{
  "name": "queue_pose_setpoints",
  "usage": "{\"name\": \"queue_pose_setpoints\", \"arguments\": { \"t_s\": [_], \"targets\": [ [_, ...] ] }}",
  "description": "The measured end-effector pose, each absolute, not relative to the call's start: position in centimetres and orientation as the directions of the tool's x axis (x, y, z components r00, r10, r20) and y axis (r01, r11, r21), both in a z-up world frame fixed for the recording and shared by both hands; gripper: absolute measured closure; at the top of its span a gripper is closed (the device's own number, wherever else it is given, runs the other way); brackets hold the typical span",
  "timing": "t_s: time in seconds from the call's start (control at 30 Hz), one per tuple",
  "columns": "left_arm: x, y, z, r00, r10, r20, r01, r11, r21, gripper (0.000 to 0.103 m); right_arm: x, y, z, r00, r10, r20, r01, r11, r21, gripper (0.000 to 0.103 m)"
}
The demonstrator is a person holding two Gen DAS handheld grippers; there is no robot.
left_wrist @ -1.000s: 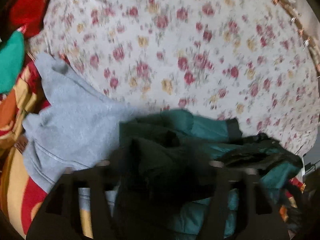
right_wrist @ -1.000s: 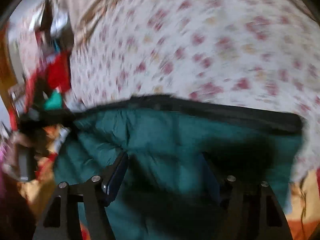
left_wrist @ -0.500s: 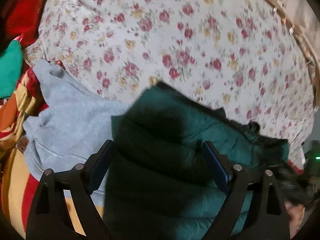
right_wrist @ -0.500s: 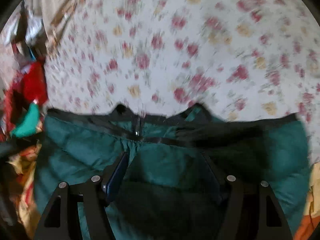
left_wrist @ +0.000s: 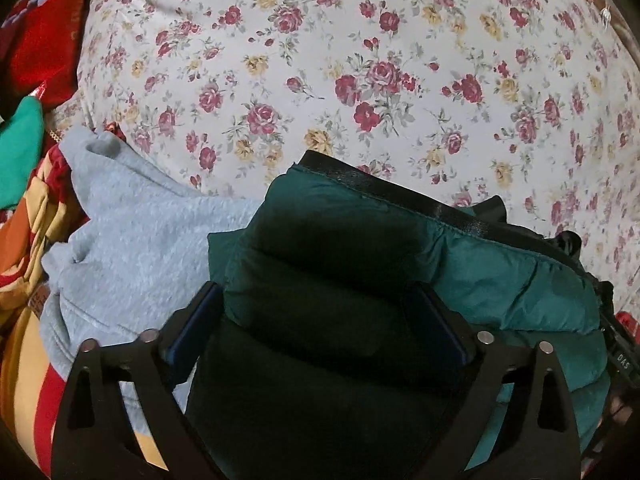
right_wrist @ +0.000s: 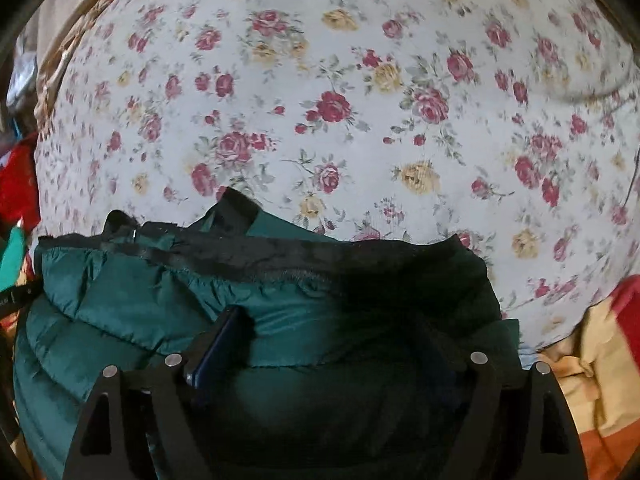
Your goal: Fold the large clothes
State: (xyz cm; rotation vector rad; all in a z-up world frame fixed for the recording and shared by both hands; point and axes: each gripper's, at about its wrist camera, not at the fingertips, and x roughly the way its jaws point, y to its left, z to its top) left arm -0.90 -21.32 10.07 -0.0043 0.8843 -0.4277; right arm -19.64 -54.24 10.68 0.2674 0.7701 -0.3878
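Note:
A dark green padded jacket (left_wrist: 500, 280) with black trim lies bunched at the near edge of the flowered bedsheet (left_wrist: 320, 60). My left gripper (left_wrist: 320, 320) has its jaws wide apart with a thick fold of the jacket filling the gap between them. In the right wrist view the same jacket (right_wrist: 140, 300) fills the lower half, its black hem along the top. My right gripper (right_wrist: 328, 340) also stands wide with jacket bulk between its fingers; the right finger is lost in shadow.
A light grey fleece garment (left_wrist: 132, 248) lies left of the jacket. Red (left_wrist: 40, 48) and teal (left_wrist: 20, 148) clothes pile at the far left. A striped orange-yellow blanket (right_wrist: 592, 380) shows at the right. A wicker edge (right_wrist: 80, 32) borders the sheet.
The jacket has been drawn up and flattened onto the sheet; its black-trimmed edge now lies straighter and farther forward. Both grippers have moved forward and steadied, with less blur.

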Motion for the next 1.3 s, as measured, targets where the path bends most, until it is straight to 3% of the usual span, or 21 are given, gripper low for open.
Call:
{"name": "queue_pose_setpoints", "arguments": {
  "t_s": [0.2,0.47,0.63,0.87,1.1,1.3],
  "targets": [
    [-0.6,-21.4,9.6,0.560,-0.361,-0.746,0.353,0.918,-0.179,0.003,-20.1,-54.0,12.1,0.651,-0.226,-0.725,0.433,0.895,0.110,0.021],
    [-0.7,-21.3,9.4,0.566,-0.367,-0.738,0.353,0.917,-0.185,0.003,-26.7,-52.6,15.8,0.745,-0.194,-0.638,0.413,0.886,0.213,0.021],
    [-0.9,-21.4,9.4,0.572,-0.363,-0.736,0.351,0.919,-0.181,0.003,-25.3,-54.5,11.9,0.653,-0.199,-0.731,0.478,0.857,0.194,0.020],
    [-1.5,-20.3,10.2,0.547,-0.375,-0.749,0.349,0.915,-0.203,0.003,-25.7,-54.4,12.5,0.652,-0.198,-0.732,0.486,0.850,0.204,0.019],
    [-4.7,-17.1,11.9,0.545,-0.409,-0.732,0.378,0.899,-0.221,0.003,-31.6,-50.8,16.3,0.728,-0.168,-0.665,0.417,0.878,0.234,0.020],
    [-7.9,-13.8,11.1,0.528,-0.394,-0.753,0.359,0.906,-0.222,0.003,-31.2,-48.5,12.6,0.653,-0.155,-0.742,0.418,0.890,0.182,0.016]
  ]
}}
